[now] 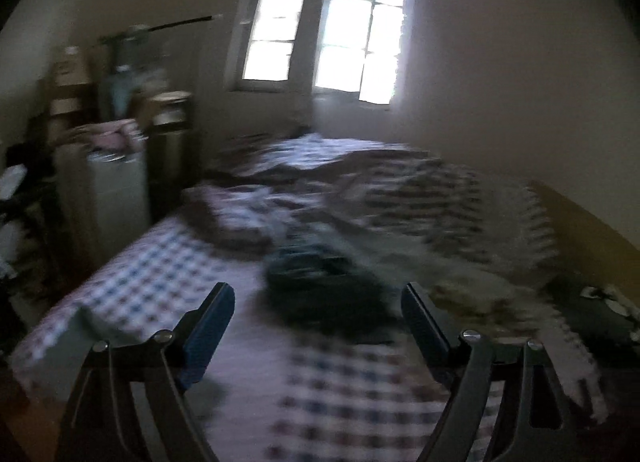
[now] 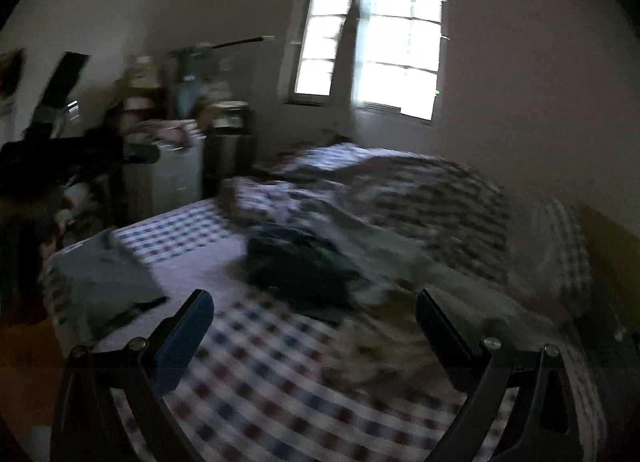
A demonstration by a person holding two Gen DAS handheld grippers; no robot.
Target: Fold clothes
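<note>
While both views are blurred, one grey garment (image 2: 102, 282) appears folded flat at the near-left corner of the checked bed (image 2: 280, 362); a heap of unfolded clothes (image 2: 316, 266) at mid-bed looks left to do. The left gripper (image 1: 318, 318) and right gripper (image 2: 314, 326) hover spread apart, holding nothing. A white hamper (image 2: 176, 174) beside the bed holds pinkish laundry.

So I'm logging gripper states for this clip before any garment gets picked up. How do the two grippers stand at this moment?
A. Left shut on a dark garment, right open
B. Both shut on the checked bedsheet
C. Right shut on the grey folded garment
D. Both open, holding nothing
D: the left gripper and the right gripper both show fingers spread wide with only the checked bedsheet visible between them.
</note>
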